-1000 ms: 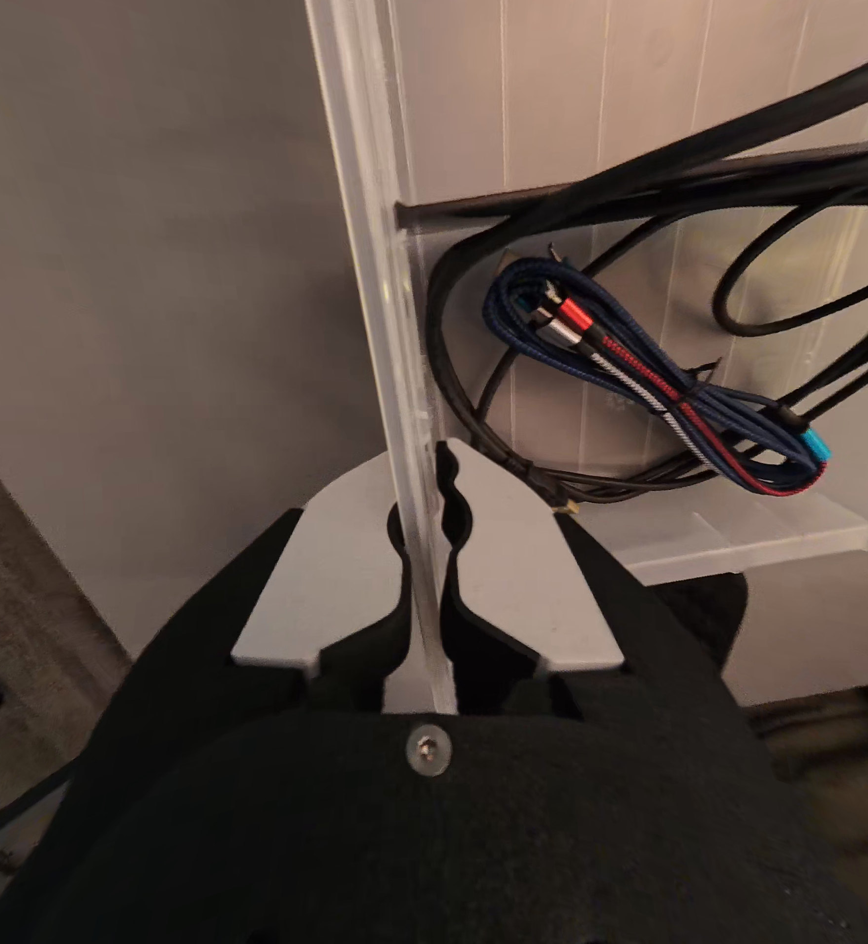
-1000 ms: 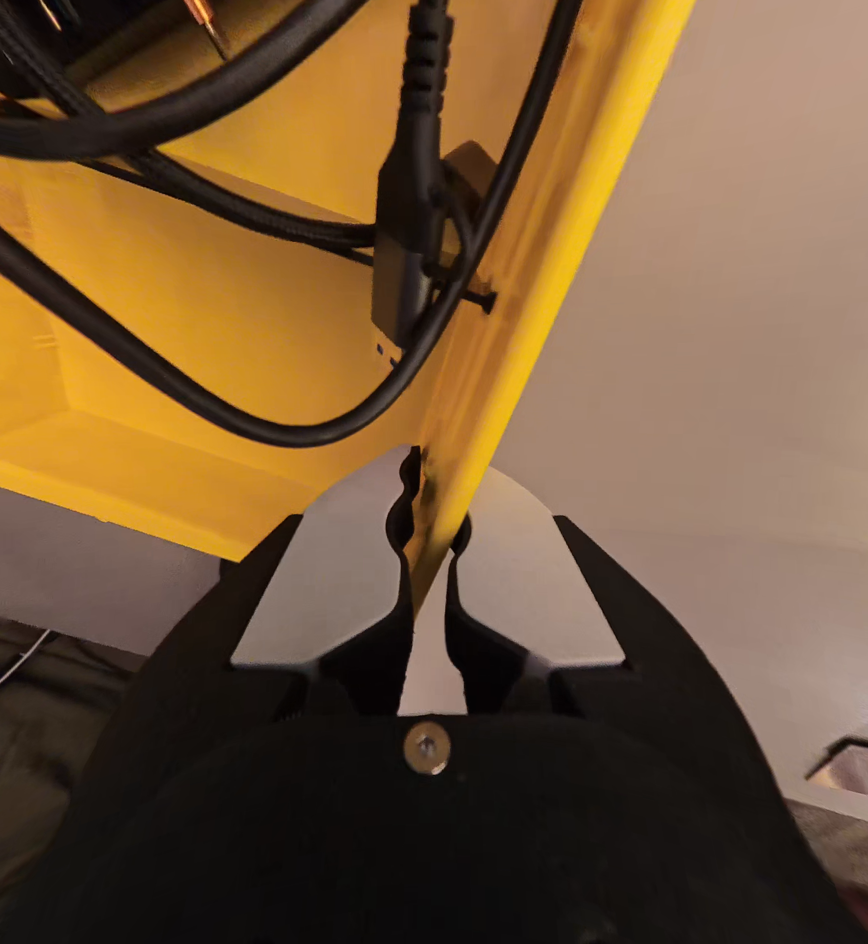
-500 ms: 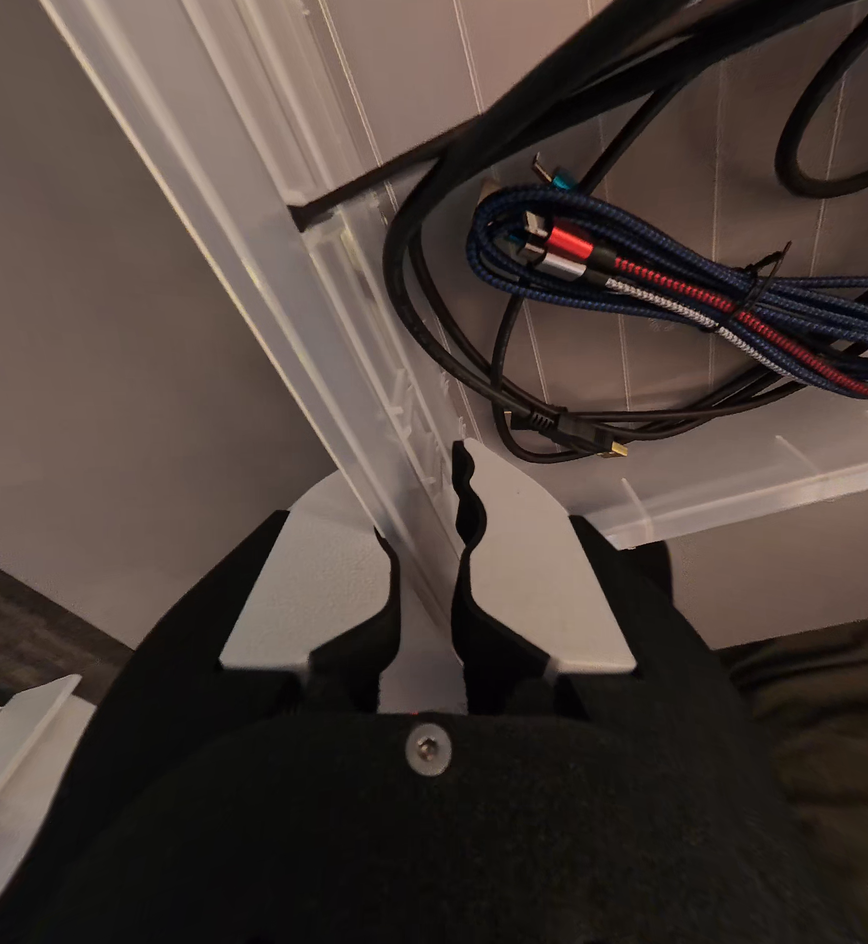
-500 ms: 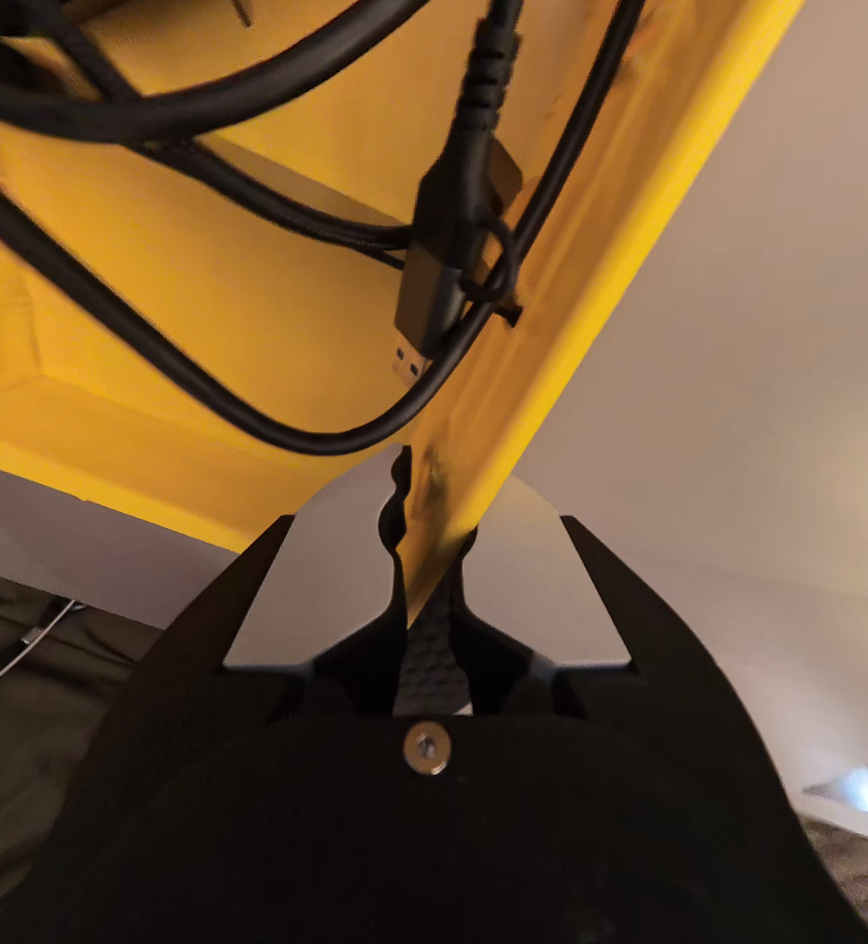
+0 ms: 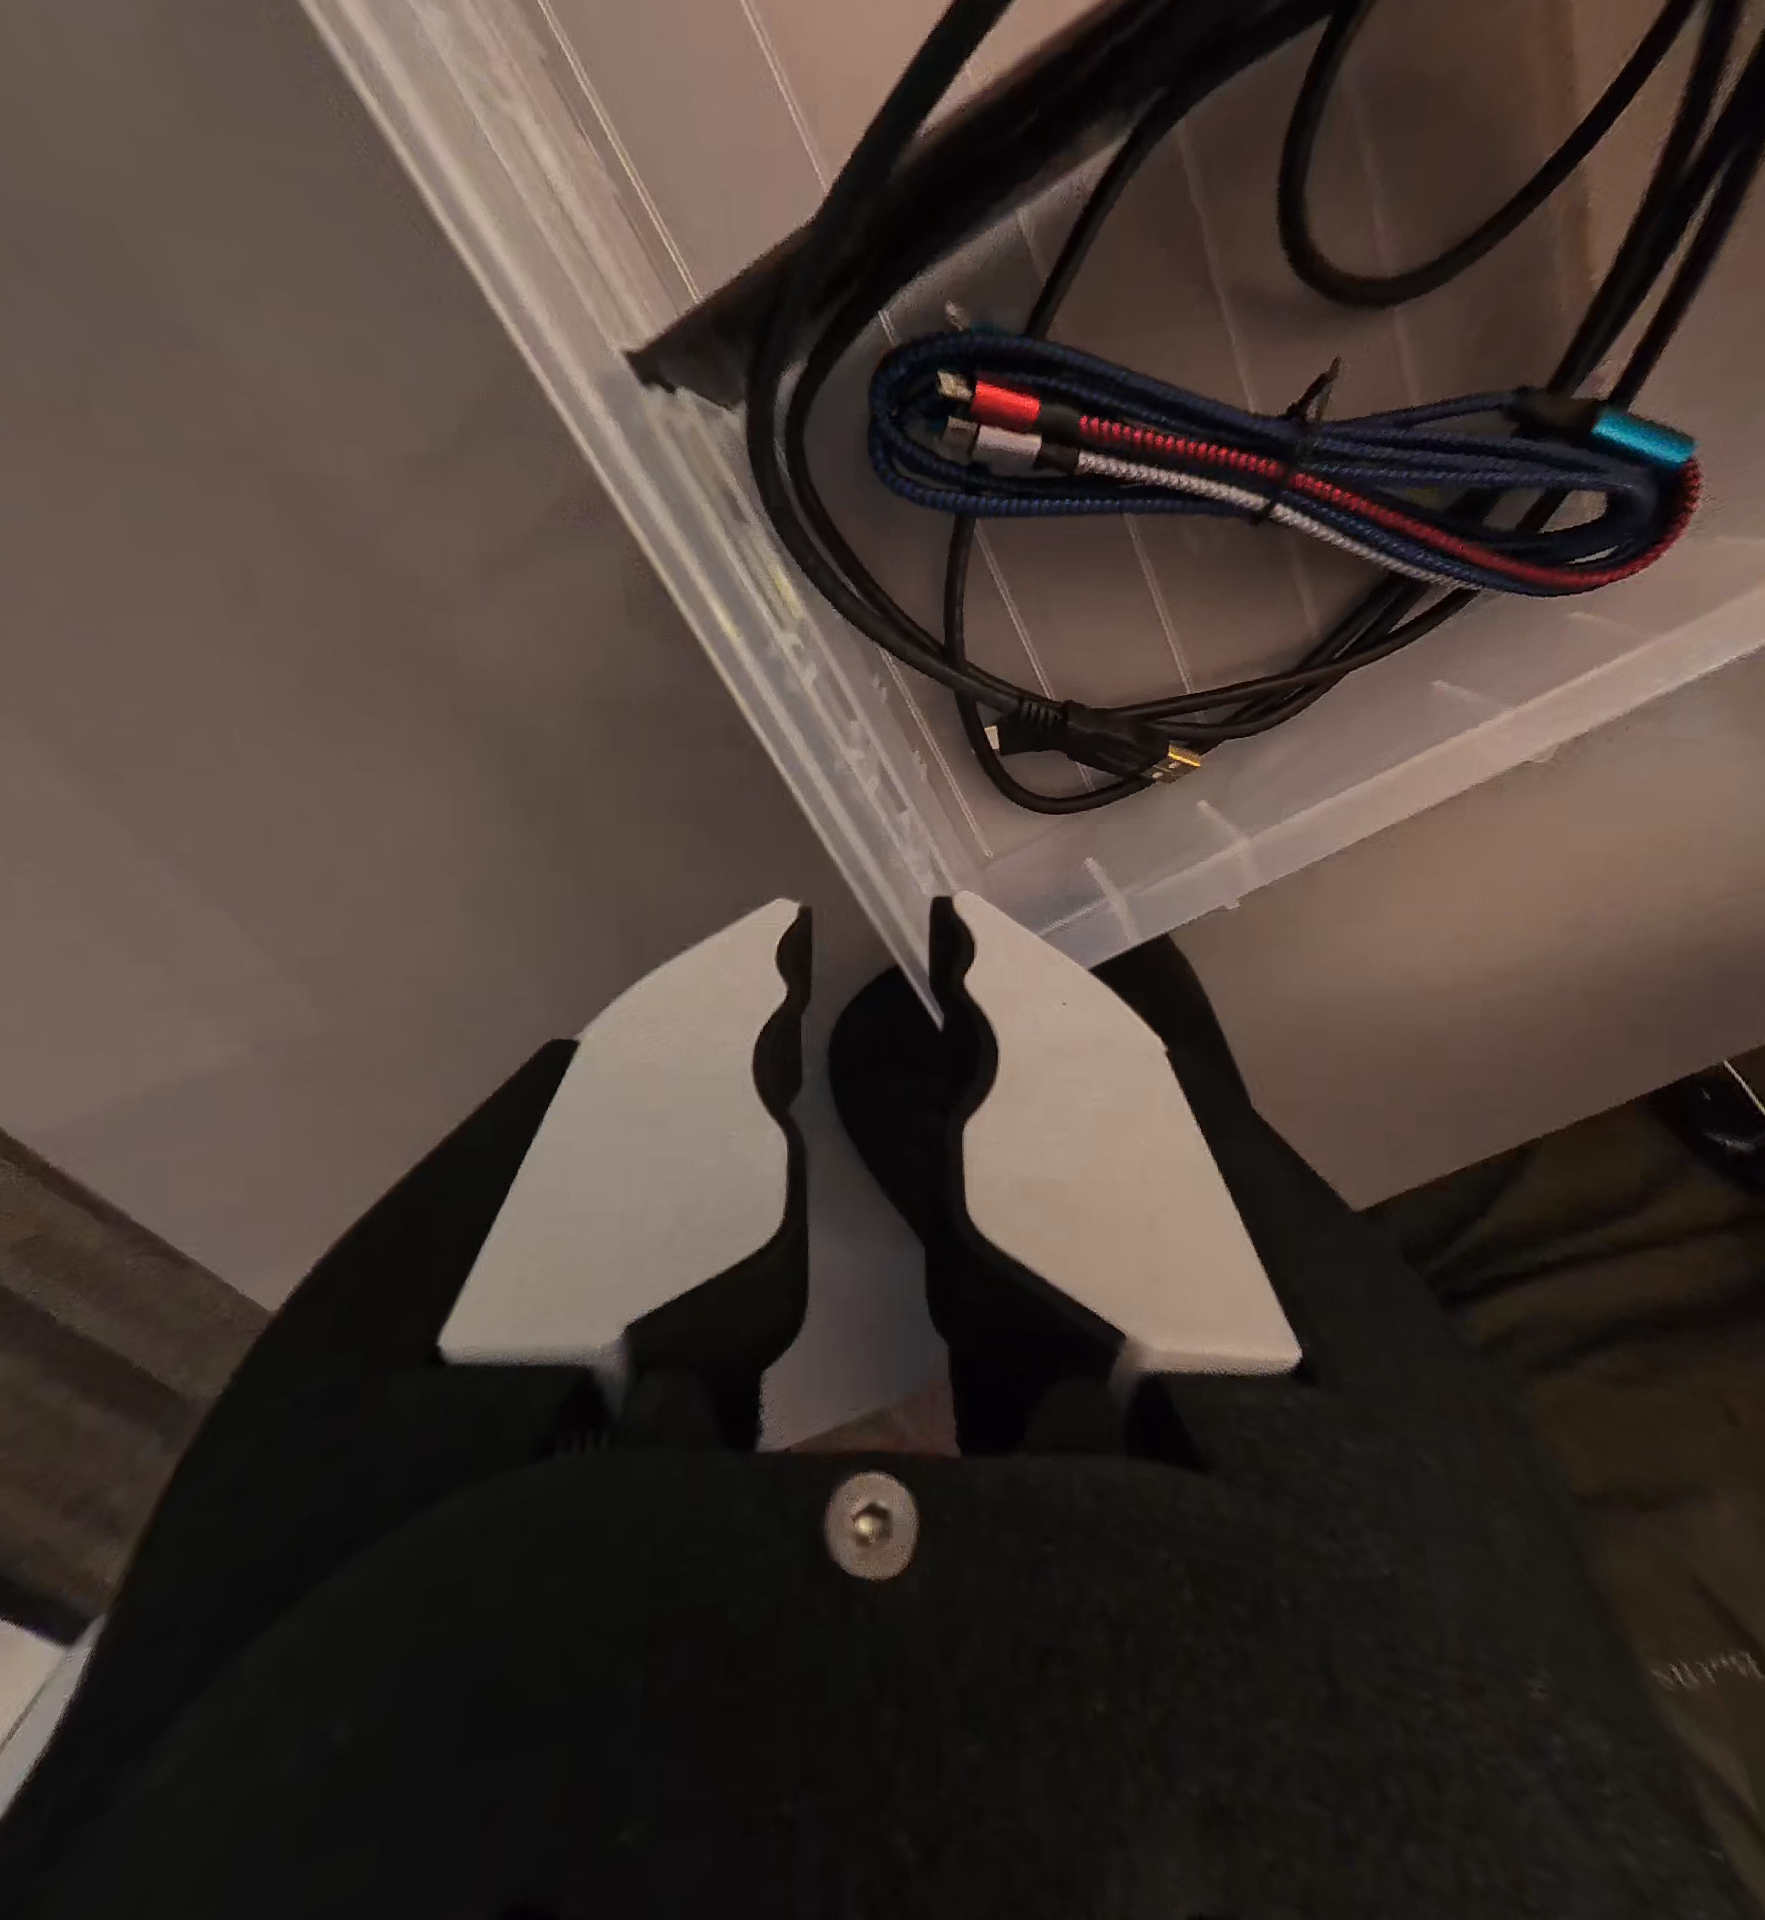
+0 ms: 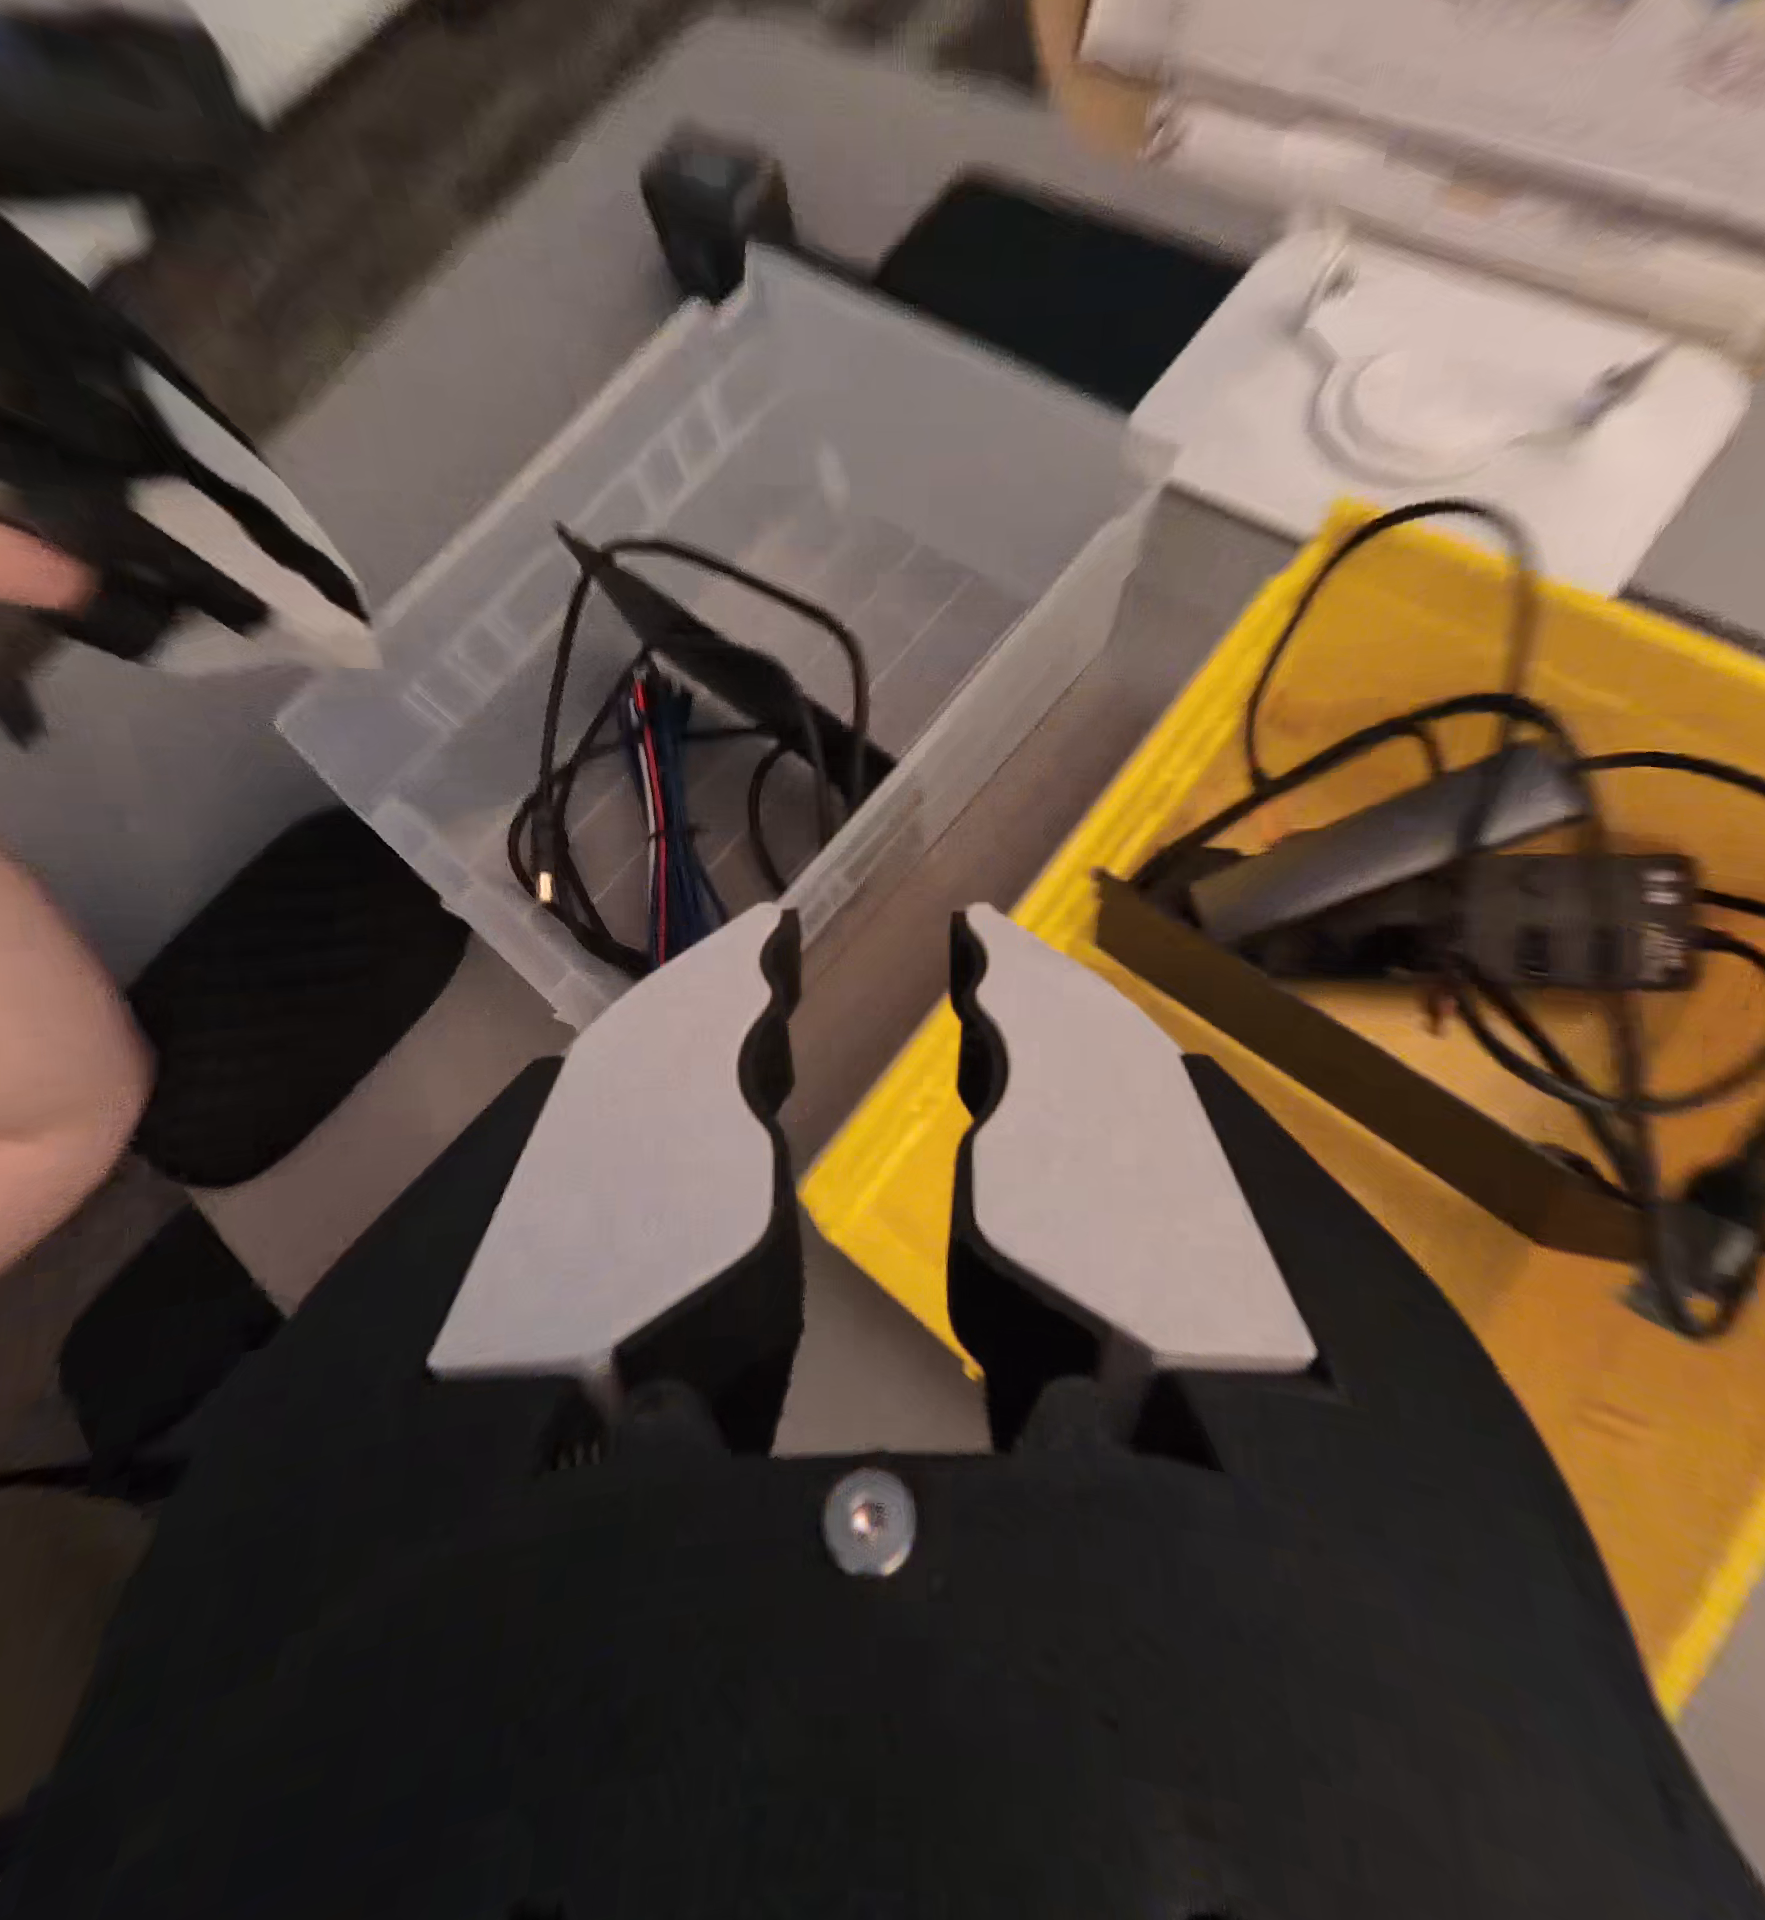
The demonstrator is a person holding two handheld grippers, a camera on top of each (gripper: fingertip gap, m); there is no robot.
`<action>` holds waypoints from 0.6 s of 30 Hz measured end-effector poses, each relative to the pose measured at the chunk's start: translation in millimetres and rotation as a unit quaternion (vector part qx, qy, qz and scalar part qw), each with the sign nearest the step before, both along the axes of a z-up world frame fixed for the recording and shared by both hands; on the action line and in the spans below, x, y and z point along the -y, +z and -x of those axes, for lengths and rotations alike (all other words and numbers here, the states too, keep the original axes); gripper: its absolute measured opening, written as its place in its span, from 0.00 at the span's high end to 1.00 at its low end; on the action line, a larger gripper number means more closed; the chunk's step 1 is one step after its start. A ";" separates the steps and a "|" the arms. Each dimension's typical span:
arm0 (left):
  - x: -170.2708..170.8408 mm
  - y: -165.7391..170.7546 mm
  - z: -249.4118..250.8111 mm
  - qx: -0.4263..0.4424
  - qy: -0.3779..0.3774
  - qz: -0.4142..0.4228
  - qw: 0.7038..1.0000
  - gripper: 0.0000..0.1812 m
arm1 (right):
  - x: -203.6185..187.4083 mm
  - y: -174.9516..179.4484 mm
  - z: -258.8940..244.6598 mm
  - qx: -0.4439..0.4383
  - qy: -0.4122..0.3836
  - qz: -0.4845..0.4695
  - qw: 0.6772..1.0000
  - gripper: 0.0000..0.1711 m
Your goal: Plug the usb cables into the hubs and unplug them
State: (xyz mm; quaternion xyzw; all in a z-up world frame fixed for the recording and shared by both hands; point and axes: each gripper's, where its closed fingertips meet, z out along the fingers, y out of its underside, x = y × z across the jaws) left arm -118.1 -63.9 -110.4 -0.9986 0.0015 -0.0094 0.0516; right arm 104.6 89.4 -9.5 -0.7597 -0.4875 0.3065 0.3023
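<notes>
The left gripper has its jaws a little apart, with the corner of the clear plastic bin poking between the tips and touching the right-hand finger; I cannot tell whether it bears on the rim. The right gripper is parted and empty, hanging above the strip of grey table between the two bins. Just past the left tips, black cables coil in the clear bin, one ending in a gold-tipped plug, with a tied bundle of blue, red and white braided USB cables beyond. In the right wrist view, the yellow bin on the right holds two dark hubs tangled in black leads. Farther off lies a white box.
</notes>
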 end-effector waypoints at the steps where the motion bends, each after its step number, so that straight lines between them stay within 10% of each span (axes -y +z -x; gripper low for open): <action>1: -0.5 7.7 0.1 -0.006 -0.003 -0.020 1.000 0.89 | 5.3 -15.5 19.6 0.037 0.001 -0.003 0.999 0.85; 11: -3.4 49.6 -26.8 -0.041 -0.080 -0.122 0.988 0.89 | -1.9 -127.1 74.3 0.257 -0.090 0.103 0.957 0.76; 18: -6.1 61.6 -45.2 -0.055 -0.123 -0.152 0.979 0.89 | -3.8 -154.8 87.9 0.257 -0.118 0.191 0.940 0.90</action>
